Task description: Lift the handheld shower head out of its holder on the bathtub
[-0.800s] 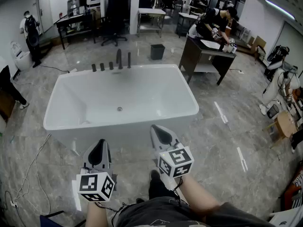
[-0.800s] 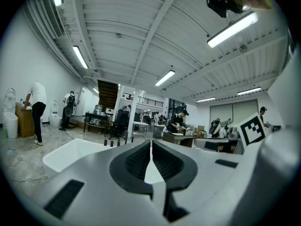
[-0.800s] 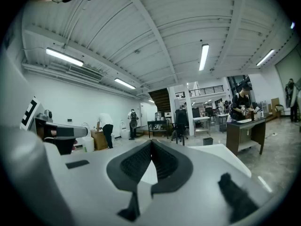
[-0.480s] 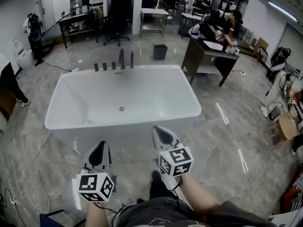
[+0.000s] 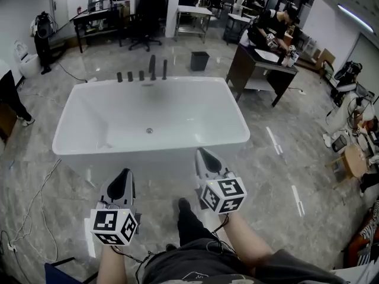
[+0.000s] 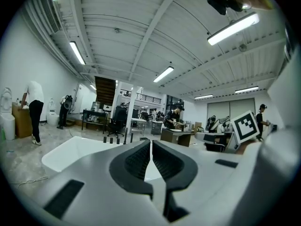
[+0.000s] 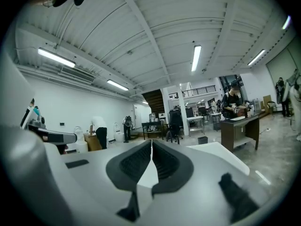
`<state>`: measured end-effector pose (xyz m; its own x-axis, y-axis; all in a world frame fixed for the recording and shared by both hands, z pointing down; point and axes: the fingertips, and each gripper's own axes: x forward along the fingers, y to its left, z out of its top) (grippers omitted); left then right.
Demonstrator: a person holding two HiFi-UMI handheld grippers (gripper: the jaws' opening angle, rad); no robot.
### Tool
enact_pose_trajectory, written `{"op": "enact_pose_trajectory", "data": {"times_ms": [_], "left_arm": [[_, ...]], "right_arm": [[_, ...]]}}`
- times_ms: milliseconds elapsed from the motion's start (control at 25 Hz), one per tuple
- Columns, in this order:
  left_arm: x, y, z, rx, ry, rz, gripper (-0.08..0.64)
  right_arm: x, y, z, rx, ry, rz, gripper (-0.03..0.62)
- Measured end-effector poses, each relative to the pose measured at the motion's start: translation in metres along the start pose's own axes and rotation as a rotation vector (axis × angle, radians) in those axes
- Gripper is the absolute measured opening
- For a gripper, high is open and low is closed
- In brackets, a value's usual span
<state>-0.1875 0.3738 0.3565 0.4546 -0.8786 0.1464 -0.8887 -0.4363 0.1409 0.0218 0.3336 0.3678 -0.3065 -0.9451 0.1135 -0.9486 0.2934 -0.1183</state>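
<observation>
A white bathtub (image 5: 237, 141) stands on the marble floor in front of me in the head view. On its far rim stands a row of dark fittings (image 5: 142, 73), three short and two tall; the handheld shower head is among them, too small to single out. My left gripper (image 5: 123, 174) and right gripper (image 5: 203, 153) hover on the near side of the tub, both shut and empty, far from the fittings. The left gripper view shows its jaws (image 6: 150, 142) closed, with the bathtub (image 6: 70, 152) and fittings (image 6: 117, 139) beyond. My right gripper (image 7: 151, 142) is likewise closed.
A dark desk (image 5: 260, 64) with a person working at it stands right of the tub. A black bin (image 5: 199, 61) sits behind the fittings. Cables (image 5: 35, 200) trail on the floor at left. My foot (image 5: 185, 205) is between the grippers.
My foot has stepped forward and the head view has shifted slightly. Both grippers stay shut and low in the picture, the right one a little nearer the tub's front wall.
</observation>
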Motion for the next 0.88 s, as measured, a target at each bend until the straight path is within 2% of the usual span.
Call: {"op": "enact_pose_trajectory", "data": {"times_ms": [360, 680, 880], "left_arm": [[0.036, 0.016, 0.002, 0.026, 0.006, 0.053, 0.026], [0.108, 0.026, 0.002, 0.005, 0.032, 0.066, 0.026], [0.155, 0.042, 0.002, 0.008, 0.048, 0.095, 0.026]], "right_arm": [[0.04, -0.036, -0.008, 0.051, 0.016, 0.003, 0.028], [0.1, -0.085, -0.011, 0.073, 0.052, 0.01, 0.028], [0.145, -0.115, 0.001, 0.114, -0.01, 0.026, 0.028]]}}
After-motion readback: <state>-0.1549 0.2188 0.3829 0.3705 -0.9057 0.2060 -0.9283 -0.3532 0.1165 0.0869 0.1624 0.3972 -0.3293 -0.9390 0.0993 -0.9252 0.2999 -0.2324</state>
